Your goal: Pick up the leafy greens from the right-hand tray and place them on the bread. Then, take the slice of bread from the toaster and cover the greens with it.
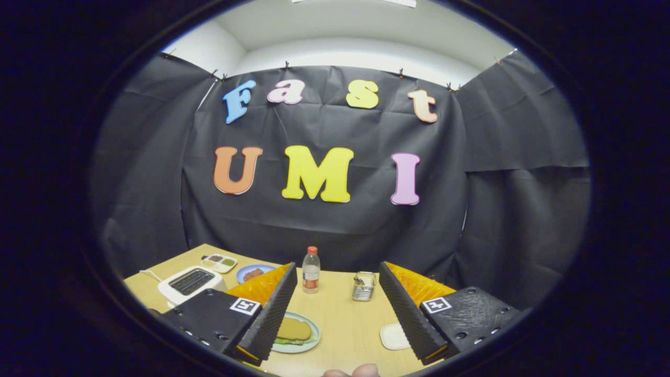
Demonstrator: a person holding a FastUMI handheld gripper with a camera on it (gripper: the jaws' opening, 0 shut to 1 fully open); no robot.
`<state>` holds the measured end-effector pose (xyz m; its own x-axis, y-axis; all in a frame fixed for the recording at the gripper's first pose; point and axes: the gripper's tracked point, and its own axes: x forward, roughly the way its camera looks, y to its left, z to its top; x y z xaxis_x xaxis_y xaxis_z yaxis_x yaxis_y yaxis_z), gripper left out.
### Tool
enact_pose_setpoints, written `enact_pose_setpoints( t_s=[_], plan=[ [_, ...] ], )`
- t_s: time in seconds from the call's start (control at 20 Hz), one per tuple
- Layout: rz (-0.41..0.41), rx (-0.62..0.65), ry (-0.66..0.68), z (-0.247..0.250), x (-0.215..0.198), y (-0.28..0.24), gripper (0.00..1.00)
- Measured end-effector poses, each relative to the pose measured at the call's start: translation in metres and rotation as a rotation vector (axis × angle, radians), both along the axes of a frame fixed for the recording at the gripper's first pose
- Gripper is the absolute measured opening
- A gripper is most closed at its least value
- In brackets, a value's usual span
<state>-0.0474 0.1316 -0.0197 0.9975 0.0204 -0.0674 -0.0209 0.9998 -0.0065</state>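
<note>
The gripper (pixel 337 309) hangs above the wooden table (pixel 345 324) with its two fingers spread wide and nothing between them but bare tabletop. Just inside the left finger lies a pale green plate (pixel 309 343), partly hidden by that finger. On it rests a slice of bread (pixel 294 329), and the leafy greens (pixel 285 341) show as a green edge poking out from under that slice. Whether another slice lies under the greens cannot be told. Beside the right finger, on its inner side, sits a small white tray (pixel 392 336), its far part covered by the finger.

Beyond the fingertips, between them, stands a clear bottle (pixel 311 270) with a red cap, upright, and to its right a small metal wire basket (pixel 364 286). Out past the left finger sits a white toaster (pixel 190 283) with its slots facing up. Behind the toaster are a blue plate (pixel 253 273) with something brown on it and a white divided dish (pixel 220 262). At the near edge of the table, below the fingers, a bit of a person's hand (pixel 352 372) shows.
</note>
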Motion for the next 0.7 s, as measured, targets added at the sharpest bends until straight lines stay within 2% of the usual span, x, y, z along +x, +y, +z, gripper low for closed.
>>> enact_pose_setpoints(
  t_s=[0.25,0.45,0.7],
  plan=[
    [-0.004,0.055,-0.016,0.029,-0.044,0.06,0.95],
    [-0.014,-0.009,-0.053,0.061,-0.058,0.088,0.96],
    [0.025,-0.039,-0.059,0.073,-0.068,0.118,0.96]
  ],
)
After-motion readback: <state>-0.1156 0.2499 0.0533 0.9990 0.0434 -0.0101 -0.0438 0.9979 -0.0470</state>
